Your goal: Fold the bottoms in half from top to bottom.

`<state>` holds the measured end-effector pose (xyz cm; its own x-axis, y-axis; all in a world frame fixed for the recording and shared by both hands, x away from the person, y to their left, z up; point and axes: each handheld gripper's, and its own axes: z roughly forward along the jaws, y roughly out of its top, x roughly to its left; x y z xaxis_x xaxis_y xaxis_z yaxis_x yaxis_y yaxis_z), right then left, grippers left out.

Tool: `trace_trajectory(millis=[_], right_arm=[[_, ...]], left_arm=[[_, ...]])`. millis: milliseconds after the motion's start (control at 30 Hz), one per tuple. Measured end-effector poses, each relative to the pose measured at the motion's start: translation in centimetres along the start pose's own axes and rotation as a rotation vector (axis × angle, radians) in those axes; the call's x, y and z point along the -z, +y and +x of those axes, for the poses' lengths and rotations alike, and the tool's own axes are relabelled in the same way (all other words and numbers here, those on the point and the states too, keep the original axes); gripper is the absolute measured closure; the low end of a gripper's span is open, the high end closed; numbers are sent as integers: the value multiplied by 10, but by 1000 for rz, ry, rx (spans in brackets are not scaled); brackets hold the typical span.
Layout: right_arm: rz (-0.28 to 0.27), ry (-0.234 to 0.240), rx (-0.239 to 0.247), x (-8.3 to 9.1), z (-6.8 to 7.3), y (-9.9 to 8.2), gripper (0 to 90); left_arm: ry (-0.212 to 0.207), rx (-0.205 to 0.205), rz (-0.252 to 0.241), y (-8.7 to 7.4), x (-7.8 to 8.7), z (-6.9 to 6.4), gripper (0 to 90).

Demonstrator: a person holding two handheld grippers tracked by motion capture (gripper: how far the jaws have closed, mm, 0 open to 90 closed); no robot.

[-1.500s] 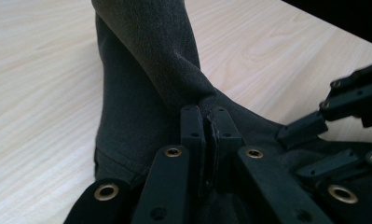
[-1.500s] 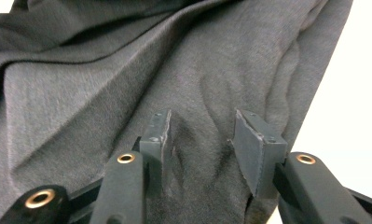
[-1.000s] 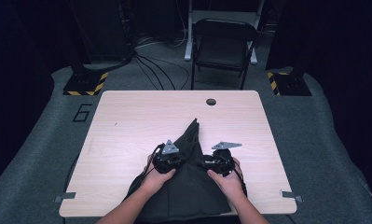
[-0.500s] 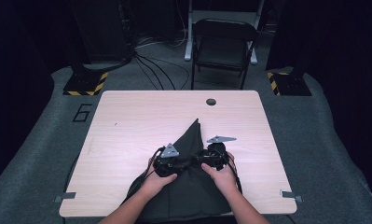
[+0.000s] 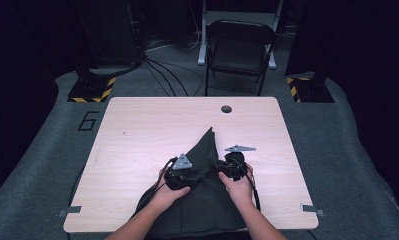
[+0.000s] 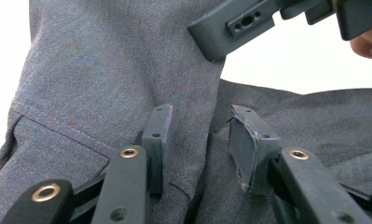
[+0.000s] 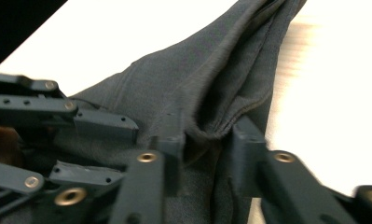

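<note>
Garment (image 5: 202, 190), dark grey, lies on the near half of the table (image 5: 137, 130), one end drawn to a point toward the far side, the other hanging over the near edge. It looks partly gathered, not yet folded flat; most of the work seems left. The left gripper (image 6: 200, 149) has just been opening, jaws spread with cloth between them, unpinched. The right gripper (image 7: 207, 149) has just been closing on a bunched fold and appears to pinch it.

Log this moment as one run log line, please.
scene: dark garment on table | left gripper: jaws just opening, fold between, pads apart | right gripper: jaws closing around bunched fold
</note>
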<state>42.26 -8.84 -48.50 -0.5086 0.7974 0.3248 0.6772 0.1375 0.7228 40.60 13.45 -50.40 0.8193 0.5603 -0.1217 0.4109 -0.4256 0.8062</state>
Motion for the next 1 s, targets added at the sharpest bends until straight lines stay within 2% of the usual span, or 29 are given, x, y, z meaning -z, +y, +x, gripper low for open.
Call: trace_trajectory(millis=[100, 300, 433, 533, 800, 1000], right_arm=[[-14, -7, 56, 0, 3, -1, 781], [-39, -25, 156, 2, 11, -2, 810], [-46, -36, 195, 3, 14, -2, 813], [-48, -34, 203, 3, 15, -2, 814], [-86, -17, 193, 9, 20, 2, 813], [-108, 3, 196, 14, 28, 11, 812]], left_arm=[[3, 13, 3, 4, 5, 1, 572], [28, 31, -4, 7, 14, 6, 544], [41, 43, -6, 10, 19, 9, 525], [54, 35, 7, 13, 24, 12, 517], [80, 60, 9, 19, 30, 22, 511], [74, 60, 3, 19, 32, 19, 510]])
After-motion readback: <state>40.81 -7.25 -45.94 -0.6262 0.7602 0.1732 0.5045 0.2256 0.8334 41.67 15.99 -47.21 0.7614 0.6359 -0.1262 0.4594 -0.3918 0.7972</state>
